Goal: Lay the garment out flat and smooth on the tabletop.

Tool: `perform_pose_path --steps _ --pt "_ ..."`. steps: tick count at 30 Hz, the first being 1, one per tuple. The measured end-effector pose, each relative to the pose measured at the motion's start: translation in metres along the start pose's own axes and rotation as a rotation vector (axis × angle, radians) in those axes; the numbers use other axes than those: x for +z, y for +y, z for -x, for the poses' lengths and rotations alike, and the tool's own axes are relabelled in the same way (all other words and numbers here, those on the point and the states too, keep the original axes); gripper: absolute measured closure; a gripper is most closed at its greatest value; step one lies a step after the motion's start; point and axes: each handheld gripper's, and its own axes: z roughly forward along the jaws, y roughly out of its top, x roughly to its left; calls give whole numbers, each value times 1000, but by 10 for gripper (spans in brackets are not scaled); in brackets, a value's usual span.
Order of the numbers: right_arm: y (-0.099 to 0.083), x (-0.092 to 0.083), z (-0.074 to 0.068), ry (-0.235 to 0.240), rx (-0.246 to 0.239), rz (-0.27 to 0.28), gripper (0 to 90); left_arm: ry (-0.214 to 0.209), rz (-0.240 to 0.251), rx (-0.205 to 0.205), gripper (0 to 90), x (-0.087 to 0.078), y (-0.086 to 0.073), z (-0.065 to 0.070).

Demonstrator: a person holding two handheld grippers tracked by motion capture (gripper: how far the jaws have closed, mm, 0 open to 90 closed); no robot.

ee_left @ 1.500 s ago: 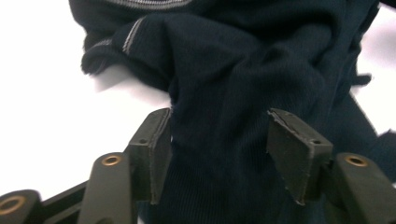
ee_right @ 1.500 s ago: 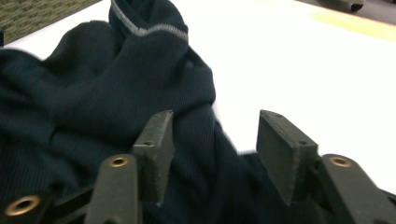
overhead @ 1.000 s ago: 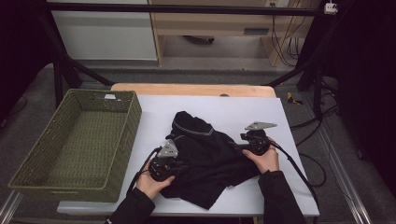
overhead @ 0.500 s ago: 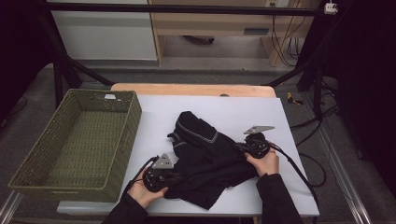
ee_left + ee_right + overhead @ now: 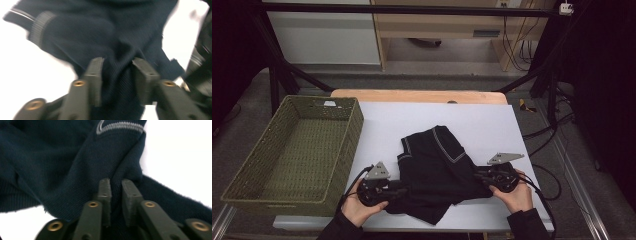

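- Firstly, left gripper [image 5: 117, 67]: the jaws stand well apart and have just been opening. A loose ridge of dark knit lies between them, but neither pad presses on it, so nothing is held.
- Right gripper [image 5: 115, 186]: the jaws have just eased open slightly, yet the gap is narrow. A fold of the same knit fills the gap, with both pads against it, which reads as a pinch on the cloth.
- Dark sweater [image 5: 437, 165]: it lies crumpled on the white table [image 5: 492, 120], toward the 6 o'clock edge in the high view. The left gripper [image 5: 404, 186] meets it at about 8 o'clock and the right gripper [image 5: 479, 177] at about 4 o'clock. Pale trim lines cross the upper part, toward 12 o'clock.
- Handling, as a judgement: the garment is soft, light and limp. It will sag and stretch wherever it is lifted, and a thin pinch may slip off. Firmer holds would be a doubled fold or a ribbed, trimmed edge, taken at two well-separated places so the cloth hangs evenly.
- Woven basket [image 5: 357, 115]: it is green and rectangular, standing at 9 o'clock of the sweater and overhanging the table's edge. Its floor is bare apart from a small white tag near the far rim, at 12 o'clock.
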Motion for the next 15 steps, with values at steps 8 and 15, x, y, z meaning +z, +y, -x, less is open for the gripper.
perform_pose_path --steps 8,15 --pt "23 -5 19 -77 15 165 487 142 65 -84 342 23 33 -38" --pt "26 37 34 -99 65 75 467 199 20 -136 312 67 37 -62"
